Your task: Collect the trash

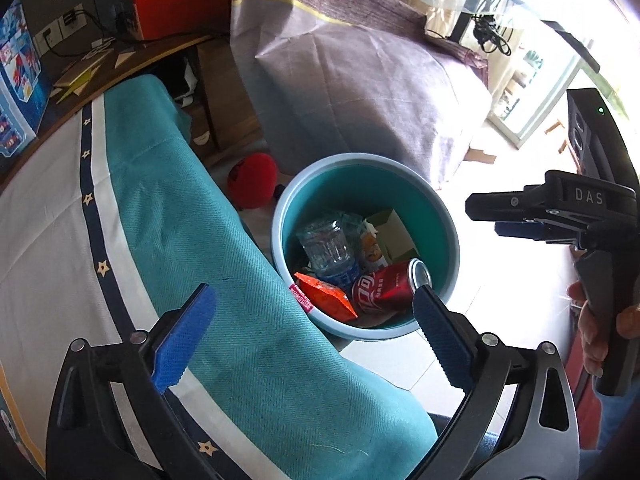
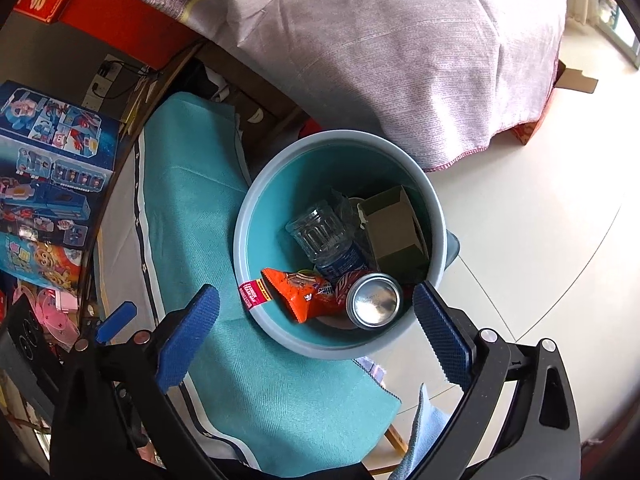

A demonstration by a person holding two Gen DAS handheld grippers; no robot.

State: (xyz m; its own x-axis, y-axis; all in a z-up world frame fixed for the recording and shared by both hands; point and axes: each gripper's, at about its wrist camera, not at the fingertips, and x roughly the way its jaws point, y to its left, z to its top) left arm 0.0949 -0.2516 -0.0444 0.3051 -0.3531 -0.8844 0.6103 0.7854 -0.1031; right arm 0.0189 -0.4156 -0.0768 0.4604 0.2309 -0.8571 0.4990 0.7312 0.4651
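A round teal plastic bin [image 2: 256, 216] on the pale floor beside a teal cloth [image 2: 192, 208] holds a red soda can [image 2: 370, 300], orange snack wrapper [image 2: 298, 290], clear plastic bottle [image 2: 320, 232] and brown cardboard box [image 2: 394, 230]. Left gripper [image 1: 312, 340] and right gripper [image 2: 316, 332] hover above, both wide apart and empty.

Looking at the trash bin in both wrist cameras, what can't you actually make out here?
- Bottom of the bin: covered by the can, orange wrapper, bottle and cardboard box in both views.
- Bottle label text: too small to read.
- Right gripper in the left wrist view: its far finger is hidden behind the near one.
- Floor at right: overexposed in the left view.
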